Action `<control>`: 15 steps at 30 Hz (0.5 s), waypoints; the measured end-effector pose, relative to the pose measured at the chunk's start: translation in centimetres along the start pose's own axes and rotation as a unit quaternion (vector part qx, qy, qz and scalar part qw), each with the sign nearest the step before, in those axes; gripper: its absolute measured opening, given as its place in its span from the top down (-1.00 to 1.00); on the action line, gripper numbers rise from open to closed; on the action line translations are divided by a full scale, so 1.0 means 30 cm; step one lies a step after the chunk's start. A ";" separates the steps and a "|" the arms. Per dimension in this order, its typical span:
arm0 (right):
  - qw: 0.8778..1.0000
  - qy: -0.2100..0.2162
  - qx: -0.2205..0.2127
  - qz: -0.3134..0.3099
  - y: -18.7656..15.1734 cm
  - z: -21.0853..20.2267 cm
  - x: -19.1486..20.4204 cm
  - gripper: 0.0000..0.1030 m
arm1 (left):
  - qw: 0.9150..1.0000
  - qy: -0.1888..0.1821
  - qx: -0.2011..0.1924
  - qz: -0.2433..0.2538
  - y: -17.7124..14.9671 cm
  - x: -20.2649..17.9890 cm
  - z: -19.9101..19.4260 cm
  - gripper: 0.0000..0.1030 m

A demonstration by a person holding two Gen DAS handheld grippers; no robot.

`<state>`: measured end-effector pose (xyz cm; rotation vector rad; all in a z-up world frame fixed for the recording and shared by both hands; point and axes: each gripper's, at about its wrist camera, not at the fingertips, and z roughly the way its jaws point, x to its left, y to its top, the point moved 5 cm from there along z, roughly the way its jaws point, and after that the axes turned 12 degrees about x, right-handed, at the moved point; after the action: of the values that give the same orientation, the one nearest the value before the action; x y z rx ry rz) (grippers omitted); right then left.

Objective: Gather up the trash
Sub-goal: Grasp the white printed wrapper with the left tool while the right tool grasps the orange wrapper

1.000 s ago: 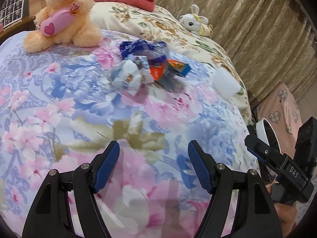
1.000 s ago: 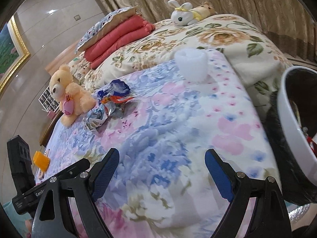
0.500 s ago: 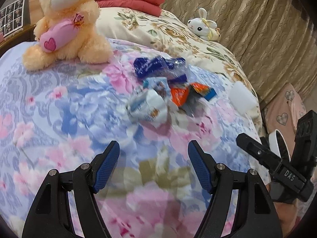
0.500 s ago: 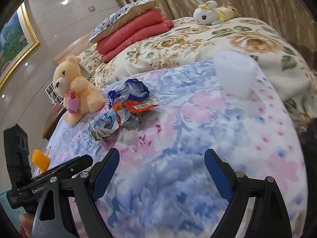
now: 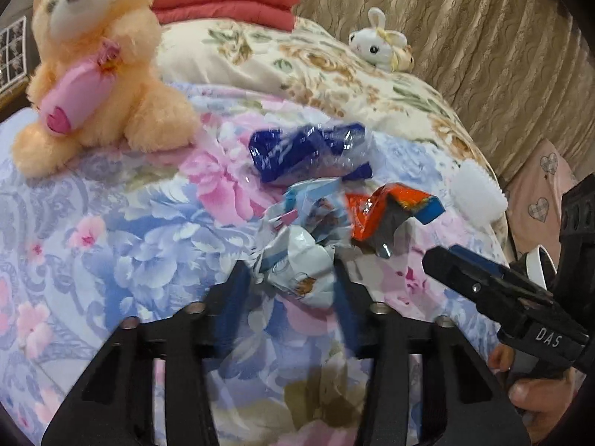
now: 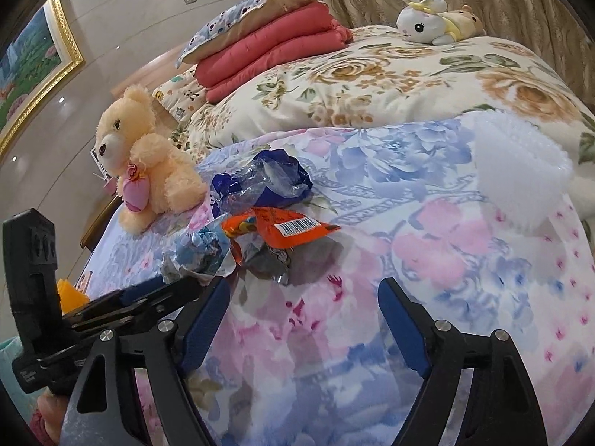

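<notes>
A heap of crumpled wrappers lies on the floral bedspread [image 5: 111, 223]: a light blue and white wrapper [image 5: 301, 260], an orange wrapper [image 5: 386, 212] and a dark blue bag [image 5: 305, 152]. My left gripper [image 5: 293, 278] has its two fingers on either side of the light blue wrapper; motion blur hides whether they grip it. In the right wrist view the light blue wrapper [image 6: 200, 249], orange wrapper [image 6: 279, 226] and dark blue bag [image 6: 260, 182] lie ahead to the left. My right gripper [image 6: 305, 304] is open and empty above the bedspread.
A peach teddy bear [image 5: 96, 63] sits at the far left of the heap. A white plastic cup [image 6: 520, 171] lies on the bed's right edge. A white rabbit plush [image 6: 427, 18] and folded red blankets [image 6: 275, 55] lie beyond. A white bin rim [image 5: 537, 264] shows right.
My left gripper has moved forward to the wrapper heap and its fingers have narrowed around the light blue wrapper. My right gripper has also moved closer, still open.
</notes>
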<state>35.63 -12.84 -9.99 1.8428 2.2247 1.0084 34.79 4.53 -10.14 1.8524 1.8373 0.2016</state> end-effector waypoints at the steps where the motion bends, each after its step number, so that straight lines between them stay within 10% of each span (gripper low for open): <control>1: 1.000 0.000 0.000 -0.001 0.006 0.006 0.003 -0.59 | 1.000 -0.002 -0.005 0.001 -0.001 0.001 -0.004 0.33; 10: 1.000 -0.006 -0.008 -0.025 0.066 0.050 0.061 -0.48 | 1.000 -0.023 -0.009 -0.019 -0.064 0.037 -0.056 0.49; 12: 1.000 -0.009 -0.007 -0.027 0.077 0.064 0.067 -0.27 | 0.999 -0.026 -0.009 -0.026 -0.081 0.046 -0.065 0.49; 15: 1.000 -0.017 -0.003 -0.026 0.089 0.084 0.069 0.58 | 0.999 -0.024 -0.008 -0.030 -0.104 0.055 -0.073 0.49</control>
<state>38.49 -9.74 -9.85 1.7774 2.2357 0.9660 31.14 6.51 -10.12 1.7732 1.8502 0.1500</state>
